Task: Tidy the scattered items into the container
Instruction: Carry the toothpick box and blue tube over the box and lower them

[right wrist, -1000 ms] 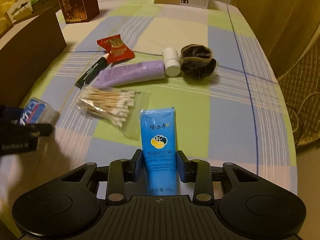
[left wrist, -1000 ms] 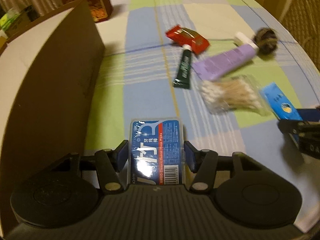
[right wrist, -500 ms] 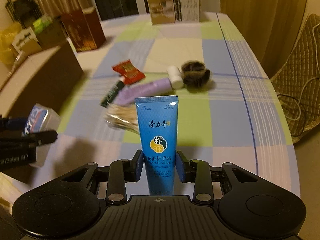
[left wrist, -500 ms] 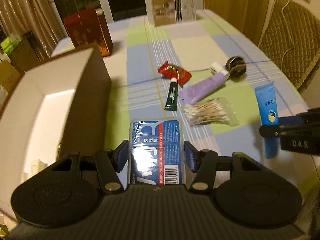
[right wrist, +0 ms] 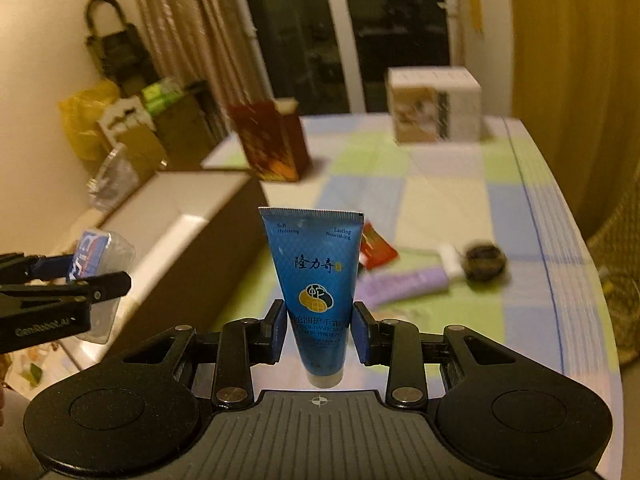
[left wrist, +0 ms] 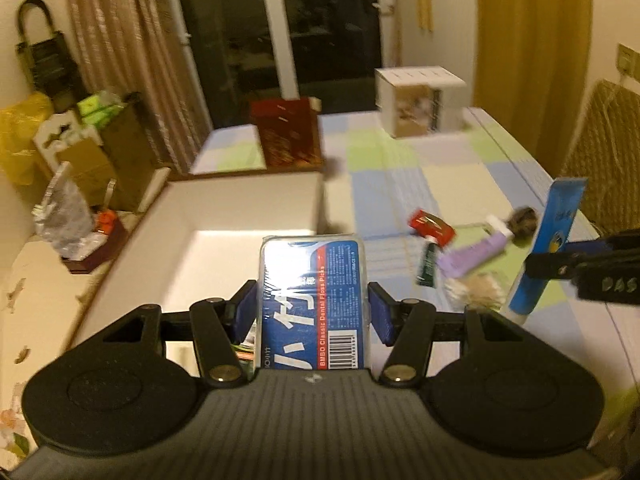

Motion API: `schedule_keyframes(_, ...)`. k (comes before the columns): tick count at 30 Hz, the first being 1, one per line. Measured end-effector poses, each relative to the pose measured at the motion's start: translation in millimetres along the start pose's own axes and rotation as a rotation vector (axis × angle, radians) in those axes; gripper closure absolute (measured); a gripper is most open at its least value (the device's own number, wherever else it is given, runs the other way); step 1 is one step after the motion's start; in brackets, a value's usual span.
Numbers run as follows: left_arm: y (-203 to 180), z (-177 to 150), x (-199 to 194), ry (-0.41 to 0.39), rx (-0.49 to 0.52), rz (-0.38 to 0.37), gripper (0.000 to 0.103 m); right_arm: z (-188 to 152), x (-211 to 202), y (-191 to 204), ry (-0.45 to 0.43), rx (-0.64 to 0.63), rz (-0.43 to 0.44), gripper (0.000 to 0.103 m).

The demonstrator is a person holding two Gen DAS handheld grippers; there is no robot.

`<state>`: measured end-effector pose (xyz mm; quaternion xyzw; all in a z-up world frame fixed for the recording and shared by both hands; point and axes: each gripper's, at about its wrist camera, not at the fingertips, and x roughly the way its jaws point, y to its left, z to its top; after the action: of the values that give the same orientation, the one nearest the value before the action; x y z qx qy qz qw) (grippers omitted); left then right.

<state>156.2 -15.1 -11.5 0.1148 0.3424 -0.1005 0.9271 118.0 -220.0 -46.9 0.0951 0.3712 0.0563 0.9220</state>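
Observation:
My left gripper (left wrist: 313,312) is shut on a blue dental floss pick box (left wrist: 312,300), held in the air above the open cardboard box (left wrist: 240,208). My right gripper (right wrist: 319,332) is shut on a blue hand cream tube (right wrist: 316,272), lifted above the table to the right of the cardboard box (right wrist: 192,216). On the checked tablecloth lie a red packet (left wrist: 432,226), a dark green tube (left wrist: 427,266), a purple tube (left wrist: 472,256), a bag of cotton swabs (left wrist: 476,290) and a dark hair tie (left wrist: 524,218). The left gripper with the floss box (right wrist: 94,256) shows at the left of the right wrist view.
A dark red box (left wrist: 288,132) and a white carton (left wrist: 420,100) stand at the table's far end. Bags and boxes (left wrist: 80,152) crowd a sideboard left of the table. A wicker chair (left wrist: 600,140) sits past the right edge.
Both grippers have risen and tilted up, carrying the floss box and the blue tube. The left one has moved over the open cardboard box; the table items now look farther off.

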Motion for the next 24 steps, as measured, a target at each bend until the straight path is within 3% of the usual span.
schedule_keyframes(10, 66, 6, -20, -0.026, -0.064, 0.093, 0.05, 40, 2, 68, -0.062, -0.087, 0.149, 0.066)
schedule_keyframes(24, 108, 2, -23, -0.021, -0.076, 0.105, 0.05, 50, 38, 140, 0.003, -0.147, 0.312, 0.066)
